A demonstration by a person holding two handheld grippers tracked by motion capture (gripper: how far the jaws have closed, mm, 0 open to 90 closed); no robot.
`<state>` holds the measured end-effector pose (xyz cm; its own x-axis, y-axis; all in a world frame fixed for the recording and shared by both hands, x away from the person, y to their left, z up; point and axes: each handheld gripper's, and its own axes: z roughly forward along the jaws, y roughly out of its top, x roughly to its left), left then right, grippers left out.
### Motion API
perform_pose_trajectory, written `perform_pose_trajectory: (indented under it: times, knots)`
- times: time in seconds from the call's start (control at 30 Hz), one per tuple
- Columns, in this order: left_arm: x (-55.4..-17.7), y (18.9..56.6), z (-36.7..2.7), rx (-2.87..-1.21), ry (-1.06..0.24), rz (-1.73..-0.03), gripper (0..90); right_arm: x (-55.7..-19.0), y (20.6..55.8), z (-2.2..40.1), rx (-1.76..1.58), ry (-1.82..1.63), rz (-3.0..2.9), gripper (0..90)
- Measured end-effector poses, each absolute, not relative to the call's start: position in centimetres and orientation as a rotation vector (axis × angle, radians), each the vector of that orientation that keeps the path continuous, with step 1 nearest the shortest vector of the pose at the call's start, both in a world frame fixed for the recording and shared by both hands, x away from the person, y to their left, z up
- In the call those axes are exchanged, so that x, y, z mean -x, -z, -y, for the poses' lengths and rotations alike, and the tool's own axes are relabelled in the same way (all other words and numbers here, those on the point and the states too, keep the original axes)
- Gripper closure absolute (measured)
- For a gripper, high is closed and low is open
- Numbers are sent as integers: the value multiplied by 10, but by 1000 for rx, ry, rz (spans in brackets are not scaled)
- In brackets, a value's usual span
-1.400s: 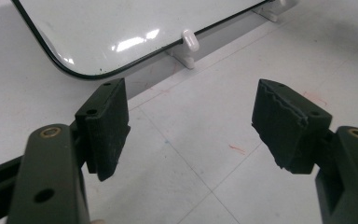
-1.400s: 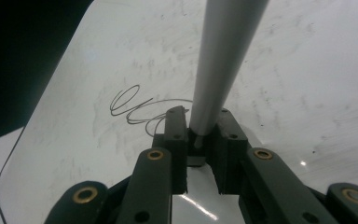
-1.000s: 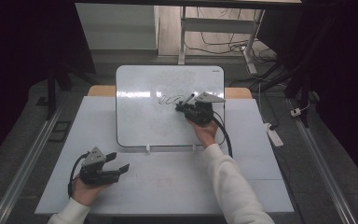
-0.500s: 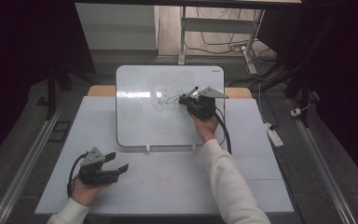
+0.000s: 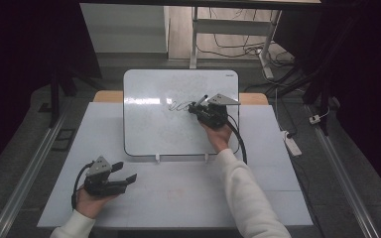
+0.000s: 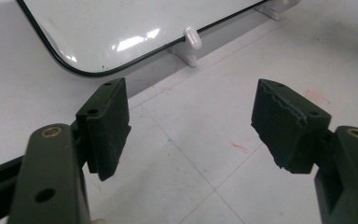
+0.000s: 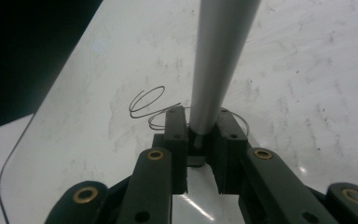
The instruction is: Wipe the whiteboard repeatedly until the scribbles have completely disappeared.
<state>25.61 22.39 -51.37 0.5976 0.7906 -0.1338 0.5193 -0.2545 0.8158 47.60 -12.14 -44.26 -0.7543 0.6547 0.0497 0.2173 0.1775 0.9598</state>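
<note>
The right gripper point(image 5: 202, 105) has slid right, clamping the marker point(image 7: 216, 65) to draw loops point(image 7: 147, 102) on the whiteboard point(image 5: 149, 124); the left gripper point(image 5: 121, 176) rests open.

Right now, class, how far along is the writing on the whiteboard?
Done: a few looping strokes already sit on the whiteboard. In hand: the right gripper is shut on a marker held against the board beside those loops. The left gripper rests open on the table, holding nothing. Left: most of the board is bare, so the writing looks barely begun.
</note>
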Motion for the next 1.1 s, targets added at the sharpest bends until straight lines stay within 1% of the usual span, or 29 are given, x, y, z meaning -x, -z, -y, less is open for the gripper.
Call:
perform_pose_trajectory:
  times: [0.17,0.3,0.47,0.63,0.77,0.93,1.1]
  knots:
    - [-255,513,-223,-1929,-386,-1037,286,-492,431,142,-980,-1676,-1919,773]
    - [-256,514,-224,-1931,-381,-1041,286,-483,437,122,-840,-1613,-2038,774]
    - [-254,513,-224,-1927,-388,-1037,286,-493,431,134,-957,-1680,-1929,773]
    - [-256,514,-224,-1930,-382,-1043,286,-482,437,111,-792,-1582,-2094,773]
    - [-253,512,-224,-1927,-391,-1038,286,-493,431,125,-927,-1663,-1981,773]
    - [-255,513,-224,-1929,-385,-1042,286,-480,439,106,-778,-1589,-2126,773]
    - [-252,511,-223,-1928,-395,-1033,286,-490,434,118,-907,-1657,-1985,773]
